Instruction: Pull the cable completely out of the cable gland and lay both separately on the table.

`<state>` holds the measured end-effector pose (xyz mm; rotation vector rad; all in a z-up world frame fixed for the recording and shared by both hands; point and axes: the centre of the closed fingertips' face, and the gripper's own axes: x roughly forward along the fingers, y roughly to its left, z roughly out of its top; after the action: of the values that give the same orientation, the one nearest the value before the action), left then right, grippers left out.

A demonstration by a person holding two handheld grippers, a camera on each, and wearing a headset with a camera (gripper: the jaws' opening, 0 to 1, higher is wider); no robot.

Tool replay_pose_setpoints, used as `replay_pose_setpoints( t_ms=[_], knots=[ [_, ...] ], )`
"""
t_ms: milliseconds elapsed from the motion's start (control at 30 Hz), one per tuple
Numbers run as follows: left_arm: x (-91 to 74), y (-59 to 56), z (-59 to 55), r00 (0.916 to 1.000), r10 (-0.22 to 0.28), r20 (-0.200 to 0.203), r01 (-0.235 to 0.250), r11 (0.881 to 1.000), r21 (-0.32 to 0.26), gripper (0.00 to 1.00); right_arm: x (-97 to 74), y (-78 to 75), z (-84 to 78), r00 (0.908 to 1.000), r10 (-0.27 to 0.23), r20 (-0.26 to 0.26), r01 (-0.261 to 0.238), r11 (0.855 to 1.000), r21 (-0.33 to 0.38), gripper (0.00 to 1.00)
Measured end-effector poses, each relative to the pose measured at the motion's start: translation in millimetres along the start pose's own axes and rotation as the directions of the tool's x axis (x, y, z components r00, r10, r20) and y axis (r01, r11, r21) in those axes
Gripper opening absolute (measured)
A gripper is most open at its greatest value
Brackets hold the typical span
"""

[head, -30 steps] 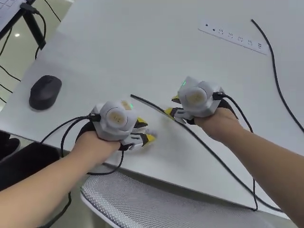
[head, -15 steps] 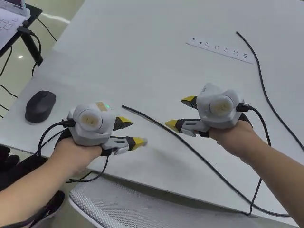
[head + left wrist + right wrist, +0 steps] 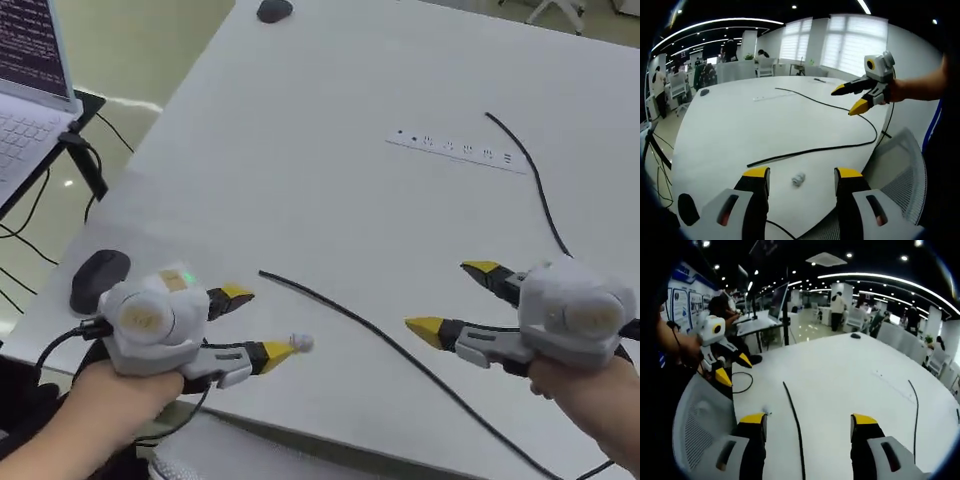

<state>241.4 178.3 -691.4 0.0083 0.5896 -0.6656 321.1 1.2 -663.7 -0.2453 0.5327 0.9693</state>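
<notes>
the small white cable gland (image 3: 300, 343) lies on the table (image 3: 330, 200) just ahead of your left gripper (image 3: 262, 322), apart from the black cable (image 3: 340, 311). the gland looks light and likely to roll, so pinch its body. the cable looks limp, so take it near its end. both grippers, the right gripper (image 3: 450, 297) too, gape empty. the tabletop is smooth and white, with a power strip (image 3: 455, 152) beyond.

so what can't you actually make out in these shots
gland: too small in head view, blurred in left gripper view; details unreadable.
cable: one end cut off by head view's bottom edge.
mouse: partly hidden behind left gripper in head view.
</notes>
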Motion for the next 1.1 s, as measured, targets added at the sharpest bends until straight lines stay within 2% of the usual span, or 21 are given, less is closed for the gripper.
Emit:
replay_pose_setpoints(
  t_ms=[200,300,500,667,700,767,833,967,1100],
  knots=[
    [-8.9,-10.1,11.1,0.9986,-0.026,0.046,0.025,0.999,0.031,0.61,-30.1,-2.5,-4.0,0.9979,-0.016,0.063,0.012,0.998,0.062,0.78],
    [-8.5,-12.2,12.2,0.9983,-0.039,0.044,0.038,0.998,0.041,0.65,-40.3,-0.7,-8.8,0.9966,-0.013,0.082,0.006,0.996,0.088,0.82],
    [-6.1,-13.7,9.1,0.9981,-0.061,0.009,0.06,0.997,0.045,0.7,-56.8,8.4,-24.8,0.9959,-0.008,0.09,-0.003,0.992,0.126,0.88],
    [-4.9,-11.8,-3.1,0.9972,-0.066,-0.035,0.067,0.998,0.022,0.76,-65.5,12.7,-54.9,0.9988,-0.007,0.048,0.0,0.988,0.153,0.94],
    [-4.5,-10.4,-6.4,0.9969,-0.065,-0.046,0.065,0.998,0.01,0.77,-66.2,13.5,-69.0,0.9999,-0.001,0.01,-0.001,0.985,0.174,0.98],
    [-5.1,-9.6,-8.4,0.9967,-0.062,-0.053,0.063,0.998,0.011,0.77,-67.8,12.9,-80.7,0.9998,-0.005,-0.021,0.008,0.987,0.159,0.98],
    [-5.6,-9.8,-10.2,0.9959,-0.066,-0.062,0.066,0.998,0.009,0.79,-69.3,14.8,-91.6,0.9992,0.01,-0.038,-0.003,0.983,0.182,0.99],
    [-4.8,-11.3,-18.2,0.992,-0.078,-0.1,0.079,0.997,0.008,0.84,-71.7,17.8,-100.4,0.9975,0.017,-0.068,-0.005,0.986,0.169,0.99],
    [-5.8,-11.9,-20.6,0.9909,-0.079,-0.109,0.082,0.996,0.022,0.85,-72.1,19.2,-104.7,0.9963,0.024,-0.082,-0.009,0.984,0.176,0.99]
  ],
)
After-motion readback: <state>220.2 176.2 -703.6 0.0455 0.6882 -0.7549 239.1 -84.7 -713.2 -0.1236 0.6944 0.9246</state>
